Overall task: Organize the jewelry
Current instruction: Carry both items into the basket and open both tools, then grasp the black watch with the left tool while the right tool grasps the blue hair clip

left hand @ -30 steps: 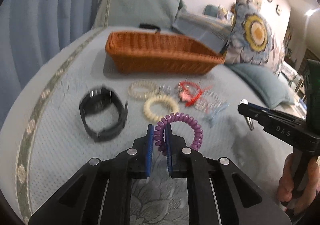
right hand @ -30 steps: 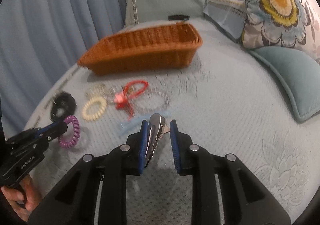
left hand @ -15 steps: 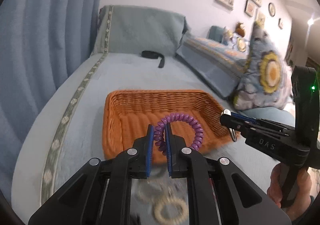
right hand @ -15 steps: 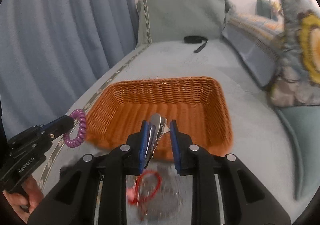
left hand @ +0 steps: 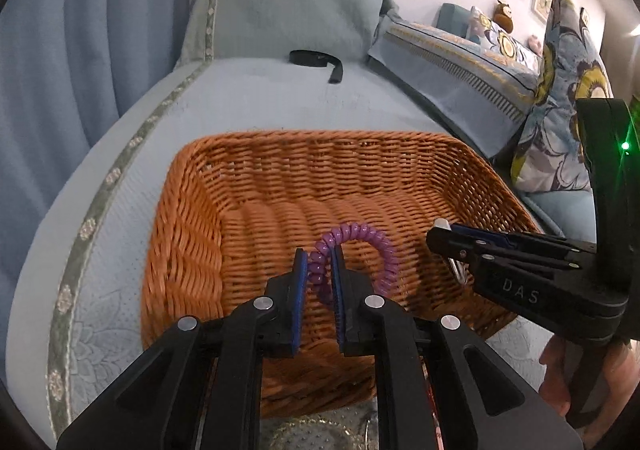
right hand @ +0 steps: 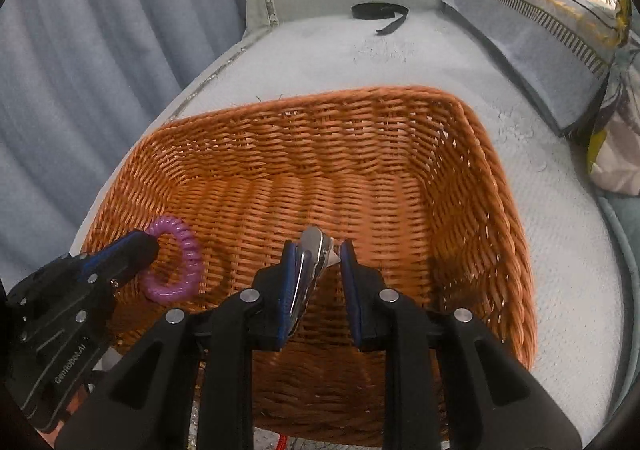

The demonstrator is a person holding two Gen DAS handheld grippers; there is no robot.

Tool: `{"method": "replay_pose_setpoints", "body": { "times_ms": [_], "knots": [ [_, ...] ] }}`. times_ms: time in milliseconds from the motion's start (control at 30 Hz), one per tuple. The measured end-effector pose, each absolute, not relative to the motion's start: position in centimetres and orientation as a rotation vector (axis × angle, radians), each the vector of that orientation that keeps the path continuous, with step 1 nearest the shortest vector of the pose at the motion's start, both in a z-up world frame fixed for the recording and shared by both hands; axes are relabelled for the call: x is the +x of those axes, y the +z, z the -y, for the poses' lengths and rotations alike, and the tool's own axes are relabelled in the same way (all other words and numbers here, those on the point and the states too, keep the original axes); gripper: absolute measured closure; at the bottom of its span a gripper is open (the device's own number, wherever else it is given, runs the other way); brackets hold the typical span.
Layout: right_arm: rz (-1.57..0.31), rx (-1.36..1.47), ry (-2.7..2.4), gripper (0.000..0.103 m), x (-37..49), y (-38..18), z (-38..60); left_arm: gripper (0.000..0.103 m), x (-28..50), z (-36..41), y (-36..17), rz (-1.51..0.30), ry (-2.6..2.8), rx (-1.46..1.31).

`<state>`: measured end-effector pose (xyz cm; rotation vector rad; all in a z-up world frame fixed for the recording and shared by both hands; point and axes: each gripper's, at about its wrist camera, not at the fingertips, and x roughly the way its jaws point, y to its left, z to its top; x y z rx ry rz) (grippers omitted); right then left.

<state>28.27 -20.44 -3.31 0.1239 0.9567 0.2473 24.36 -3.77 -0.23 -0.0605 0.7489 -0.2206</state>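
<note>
Pinching a glossy purple spiral coil (left hand: 354, 250), left claw (left hand: 319, 262) over wicker basket (left hand: 188, 234).

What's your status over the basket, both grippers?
Left gripper shut on purple coil bracelet, above wicker basket. Right gripper holding silver clip against its left finger, also over basket. Nothing in the way.

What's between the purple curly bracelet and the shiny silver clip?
Only bare basket weave lies between the purple bracelet and the silver clip, shown in the right wrist view.
</note>
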Motion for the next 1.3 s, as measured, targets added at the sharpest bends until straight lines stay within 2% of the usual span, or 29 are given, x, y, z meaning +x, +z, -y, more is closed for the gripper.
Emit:
{"method": "replay_pose_setpoints", "body": {
  "times_ms": [67, 133, 167, 233, 433, 667, 867, 1300],
  "knots": [
    [-0.943, 0.13, 0.254, 0.075, 27.7, -2.9, 20.7, 0.079, 23.8, 3.5, 0.2, -0.733, -0.238, -0.075],
    [-0.917, 0.132, 0.249, 0.069, 26.9, -2.0, 21.0, 0.075, 22.7, 3.1, 1.0, -0.704, -0.26, -0.087],
    [-0.907, 0.137, 0.251, 0.062, 26.5, -1.7, 21.3, 0.069, 22.0, 2.8, 1.5, -0.69, -0.269, -0.096],
    [-0.888, 0.152, 0.265, 0.059, 25.4, -1.0, 21.7, 0.065, 20.4, 2.4, 2.7, -0.652, -0.29, -0.117],
    [-0.813, 0.171, 0.313, 0.059, 20.4, 1.8, 22.5, 0.065, 14.2, 0.1, 5.8, -0.557, -0.318, -0.18],
    [-0.77, 0.193, 0.353, 0.059, 13.4, 2.8, 23.3, 0.064, 7.3, -2.4, 6.9, -0.497, -0.3, -0.208],
    [-0.836, 0.25, 0.357, 0.059, 9.3, -0.1, 23.6, 0.062, 4.7, -4.8, 4.3, -0.521, -0.272, -0.266],
    [-0.949, 0.372, 0.286, 0.059, 6.0, -6.0, 24.3, 0.062, 7.4, -8.0, -1.9, -0.739, -0.19, -0.326]
  ]
}}
